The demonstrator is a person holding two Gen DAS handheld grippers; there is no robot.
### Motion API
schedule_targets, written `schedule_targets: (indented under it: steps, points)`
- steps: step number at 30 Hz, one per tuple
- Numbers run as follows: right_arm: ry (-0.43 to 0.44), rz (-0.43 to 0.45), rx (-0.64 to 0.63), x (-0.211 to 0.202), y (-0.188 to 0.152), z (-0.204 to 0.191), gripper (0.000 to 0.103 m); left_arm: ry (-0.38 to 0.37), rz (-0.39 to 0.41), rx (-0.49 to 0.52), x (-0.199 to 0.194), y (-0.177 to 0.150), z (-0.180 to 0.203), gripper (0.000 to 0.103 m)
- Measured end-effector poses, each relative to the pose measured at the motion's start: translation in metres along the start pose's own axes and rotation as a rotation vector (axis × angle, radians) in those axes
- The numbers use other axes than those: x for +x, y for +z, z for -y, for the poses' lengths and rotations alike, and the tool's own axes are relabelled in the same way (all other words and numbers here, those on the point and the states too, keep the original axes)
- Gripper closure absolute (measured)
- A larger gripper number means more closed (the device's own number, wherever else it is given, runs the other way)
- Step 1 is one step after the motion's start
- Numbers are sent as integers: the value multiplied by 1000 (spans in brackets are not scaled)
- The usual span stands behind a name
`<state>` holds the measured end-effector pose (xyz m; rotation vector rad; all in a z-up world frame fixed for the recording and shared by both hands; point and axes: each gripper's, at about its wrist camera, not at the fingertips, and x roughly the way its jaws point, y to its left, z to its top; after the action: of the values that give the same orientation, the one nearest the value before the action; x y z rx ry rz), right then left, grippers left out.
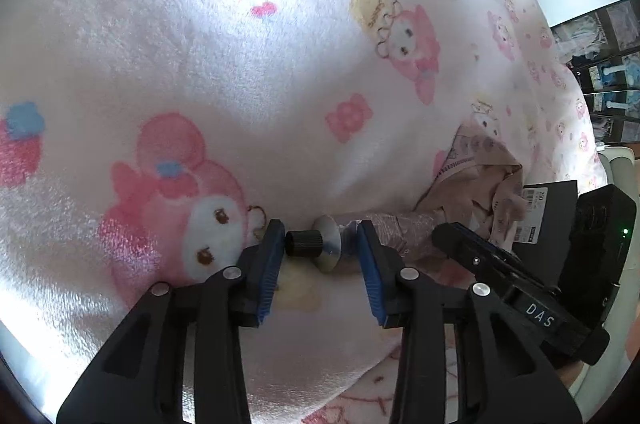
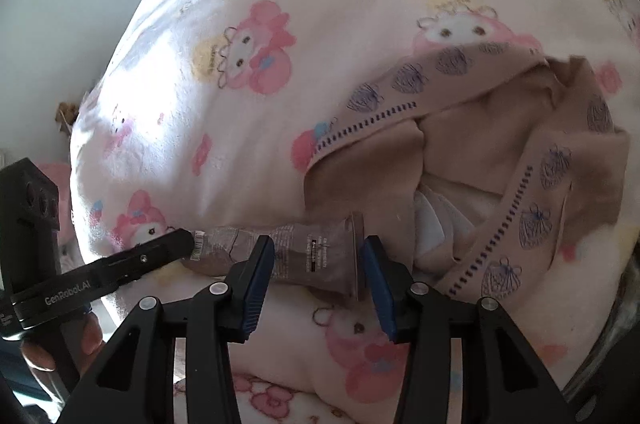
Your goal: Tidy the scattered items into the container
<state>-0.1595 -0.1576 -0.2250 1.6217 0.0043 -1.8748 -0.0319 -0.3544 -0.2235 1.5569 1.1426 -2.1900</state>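
A brownish printed tube [image 2: 316, 256] with a black cap [image 1: 304, 244] and a silver shoulder lies crosswise on the pink cartoon blanket [image 1: 240, 63]. My left gripper [image 1: 320, 244] stands open around the capped end. Its left pad touches the cap's top, and the tube body runs on behind the right pad. My right gripper [image 2: 318, 252] stands open over the crimped end, which rests against its right pad. The left pad sits in front of the tube body. A beige cloth pouch [image 2: 480, 151] with purple strawberry prints lies open just beyond the tube.
Something white [image 2: 432, 224] shows inside the pouch's opening. A black box with a barcode label [image 1: 548, 207] stands at the blanket's right edge. Shelves [image 1: 608, 71] stand beyond it. A hand [image 2: 88, 340] holds the left gripper's handle at the lower left.
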Motion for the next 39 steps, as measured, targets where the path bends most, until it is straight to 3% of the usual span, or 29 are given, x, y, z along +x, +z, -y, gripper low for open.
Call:
schedule_targets:
  steps: [6, 11, 13, 15, 16, 18, 20, 21, 23, 26, 29, 35, 39]
  points:
    - [-4, 86, -9, -48, -10, 1, 64, -66, 42, 44, -18, -11, 23, 66]
    - [-34, 232, -4, -126, -37, 11, 64, -141, 50, 158, -32, -25, 68, 65]
    - [-37, 278, 7, -139, -33, 9, 70, -201, 32, 202, -31, -33, 89, 72]
    - [71, 286, 28, -158, -48, 16, 78, -336, -35, 237, -22, -44, 117, 75]
    - [153, 289, 56, -163, -52, 12, 78, -347, -44, 266, -17, -49, 132, 75]
    - [115, 317, 36, -175, -63, 13, 78, -239, -5, 347, -6, -59, 163, 75]
    - [-12, 344, 23, -182, -73, 22, 78, -209, -10, 360, 8, -60, 177, 75]
    - [-26, 342, 55, -185, -77, 33, 78, -209, -11, 354, 11, -60, 180, 75]
    - [-4, 350, 96, -190, -84, 48, 78, -188, 6, 352, 11, -61, 183, 75]
    - [-51, 347, 91, -192, -96, 55, 78, -160, 18, 348, 7, -64, 177, 75]
    - [-26, 318, 103, -193, -108, 61, 78, -76, 15, 338, 9, -67, 170, 75]
    - [3, 227, 90, -151, -109, 51, 78, 12, -83, 271, 32, -60, 127, 73]
    - [12, 130, 55, -119, -103, 36, 78, -2, -99, 243, 29, -61, 113, 71]
